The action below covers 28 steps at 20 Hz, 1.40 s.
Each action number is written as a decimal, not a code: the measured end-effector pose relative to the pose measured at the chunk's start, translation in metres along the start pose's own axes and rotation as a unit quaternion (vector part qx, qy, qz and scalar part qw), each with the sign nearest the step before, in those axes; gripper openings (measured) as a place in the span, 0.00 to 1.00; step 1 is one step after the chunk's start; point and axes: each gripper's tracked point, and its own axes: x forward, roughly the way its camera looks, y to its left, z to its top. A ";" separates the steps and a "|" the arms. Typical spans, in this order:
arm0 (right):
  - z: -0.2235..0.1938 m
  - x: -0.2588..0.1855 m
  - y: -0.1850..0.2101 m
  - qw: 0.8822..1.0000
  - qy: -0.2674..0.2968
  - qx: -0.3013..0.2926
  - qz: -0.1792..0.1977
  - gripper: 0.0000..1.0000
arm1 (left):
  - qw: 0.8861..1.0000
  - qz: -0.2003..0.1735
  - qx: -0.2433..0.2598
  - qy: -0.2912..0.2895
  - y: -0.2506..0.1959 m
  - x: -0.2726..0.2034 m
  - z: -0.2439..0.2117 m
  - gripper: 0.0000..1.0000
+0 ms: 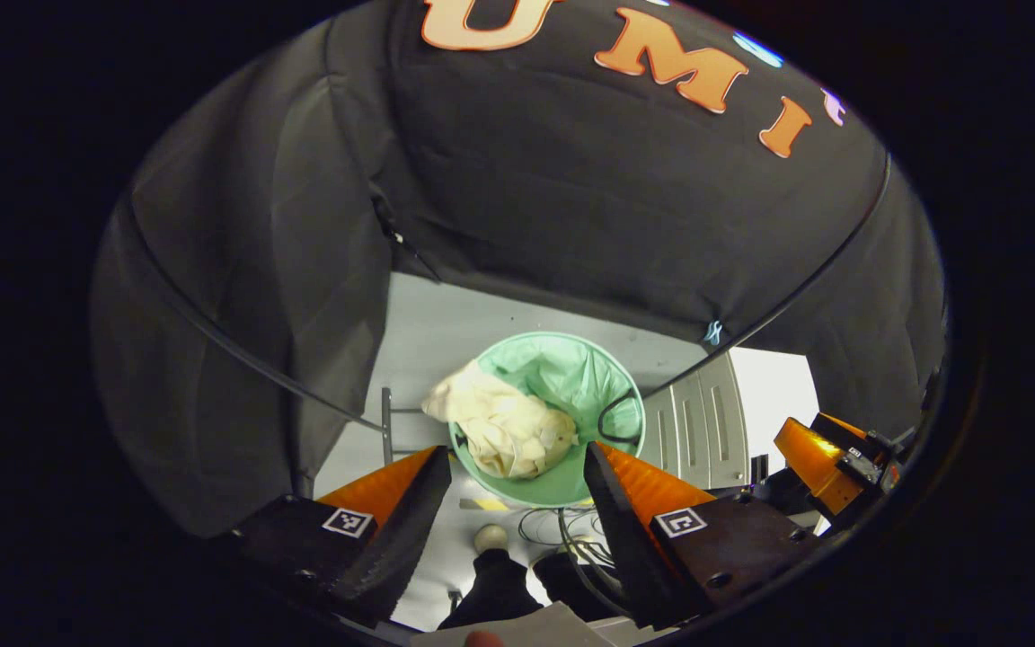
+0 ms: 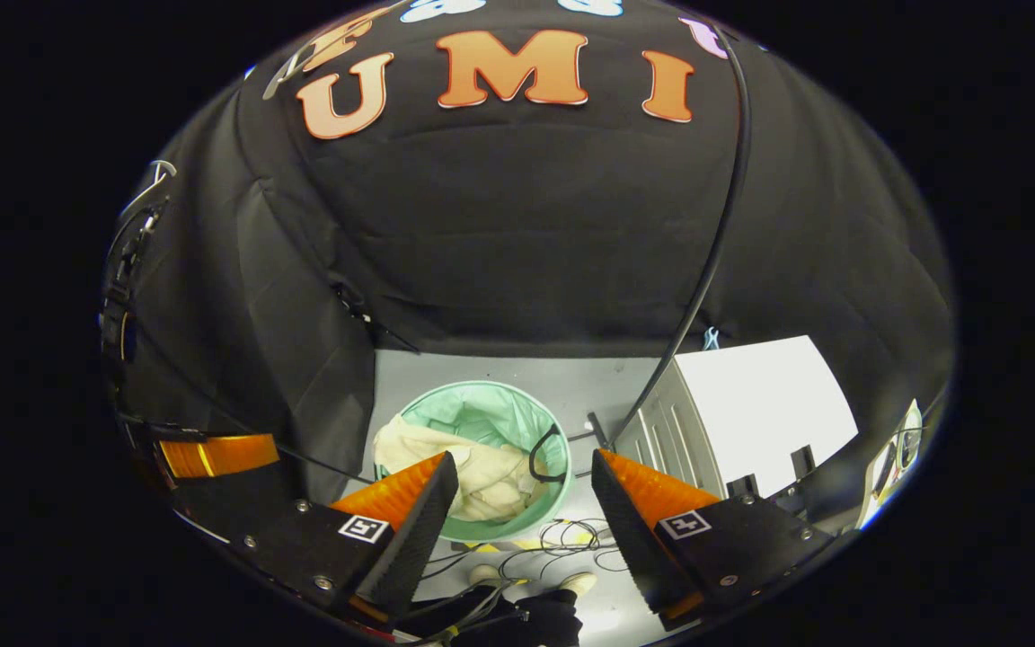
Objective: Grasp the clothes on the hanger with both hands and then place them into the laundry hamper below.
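Note:
A round green-lined laundry hamper (image 1: 571, 368) stands on the grey floor below me. Cream clothes (image 1: 504, 427) lie bunched in it, one fold hanging over its left rim. A black hanger (image 1: 621, 418) rests on the hamper's right edge. My left gripper (image 1: 517, 454) hovers high above the hamper, open, with nothing between its fingers. In the right gripper view the hamper (image 2: 473, 409), the clothes (image 2: 482, 476) and the hanger (image 2: 544, 454) appear again. My right gripper (image 2: 525, 458) is open and empty above them. The two grippers are side by side.
A white cabinet (image 2: 751, 404) stands right of the hamper. A thin black rail (image 2: 706, 261) arcs across in front of the wall. Loose cables (image 2: 562, 539) and a person's shoes (image 1: 490, 537) are on the floor near the hamper. A metal stand leg (image 1: 385, 422) is at its left.

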 end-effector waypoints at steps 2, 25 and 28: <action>0.030 -0.023 -0.001 0.999 -0.035 0.002 -0.003 0.94 | 0.999 0.000 0.004 -0.037 -0.001 -0.018 0.019 0.95; 0.172 -0.225 -0.015 0.942 -0.333 -0.034 -0.007 0.93 | 0.882 -0.006 0.048 -0.469 -0.023 -0.273 0.170 0.98; 0.178 -0.230 -0.016 0.939 -0.341 -0.038 -0.001 0.98 | 0.866 0.008 0.054 -0.496 -0.019 -0.283 0.181 0.94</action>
